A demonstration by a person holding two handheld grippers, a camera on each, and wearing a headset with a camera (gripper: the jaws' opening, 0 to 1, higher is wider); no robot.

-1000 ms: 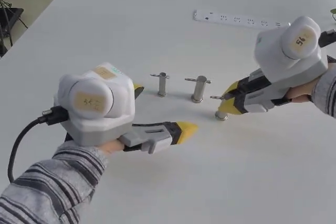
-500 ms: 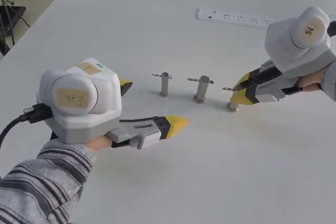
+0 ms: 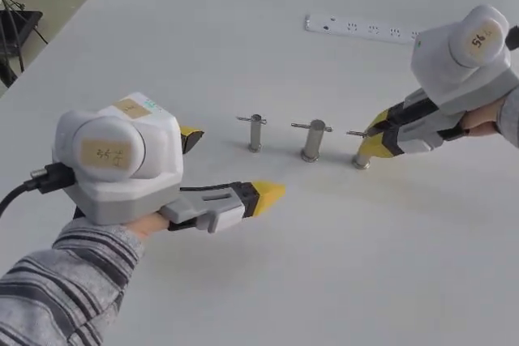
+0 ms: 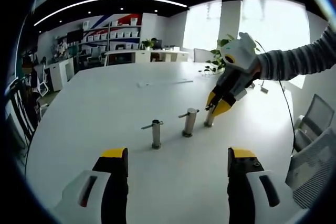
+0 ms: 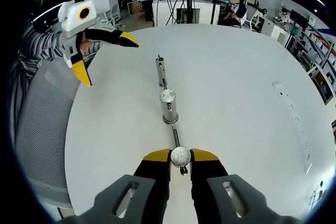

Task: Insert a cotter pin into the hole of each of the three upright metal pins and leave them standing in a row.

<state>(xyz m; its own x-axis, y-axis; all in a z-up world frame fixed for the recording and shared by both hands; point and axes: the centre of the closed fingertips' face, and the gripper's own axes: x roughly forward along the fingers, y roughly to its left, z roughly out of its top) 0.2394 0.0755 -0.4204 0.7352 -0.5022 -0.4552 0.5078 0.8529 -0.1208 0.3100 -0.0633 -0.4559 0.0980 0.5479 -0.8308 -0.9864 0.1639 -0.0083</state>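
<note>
— Where are the pins (image 3: 310, 140)?
— Upright, rowed mid white worktop (image 3: 203, 38), office shelves (image 4: 118, 31) far beyond. Left hand-held gripper (image 4: 177, 155) gapes near; right hand-held gripper (image 3: 371, 137) clamps the right pin (image 5: 180, 156).

The bench (image 3: 243, 38) is seen as plain white; the three metal pins (image 3: 311, 142) are shown silvery grey; the left tongs (image 4: 178, 153) and right tongs (image 5: 181, 157) are tipped yellow over black; the sleeve (image 3: 57, 297) is striped grey and white.
</note>
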